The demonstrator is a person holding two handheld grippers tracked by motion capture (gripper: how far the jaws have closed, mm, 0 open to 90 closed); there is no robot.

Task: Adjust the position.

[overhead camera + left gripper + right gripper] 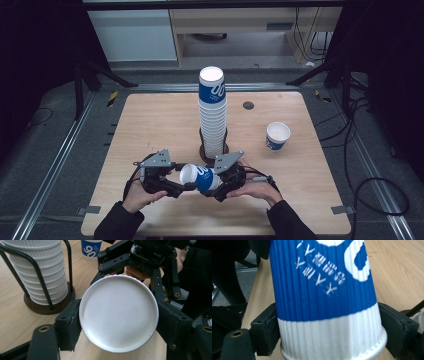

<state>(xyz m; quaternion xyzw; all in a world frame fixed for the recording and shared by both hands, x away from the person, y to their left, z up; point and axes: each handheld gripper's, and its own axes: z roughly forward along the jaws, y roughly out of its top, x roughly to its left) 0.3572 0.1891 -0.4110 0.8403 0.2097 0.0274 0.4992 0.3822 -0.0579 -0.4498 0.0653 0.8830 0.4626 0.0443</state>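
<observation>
Gripping one sideways cup (198, 177) between them, left gripper (186, 187) and right gripper (216, 186) hold it at six o'clock of the stack (213, 117), unplaced.

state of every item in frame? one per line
Held cup: on its side, off the table, clamped from both ends.
Left hand-held gripper: shut on the cup's rim.
Right hand-held gripper: shut on the cup's body.
Cup stack: upright in its holder.
Single cup: upright, empty, alone on the table.
</observation>
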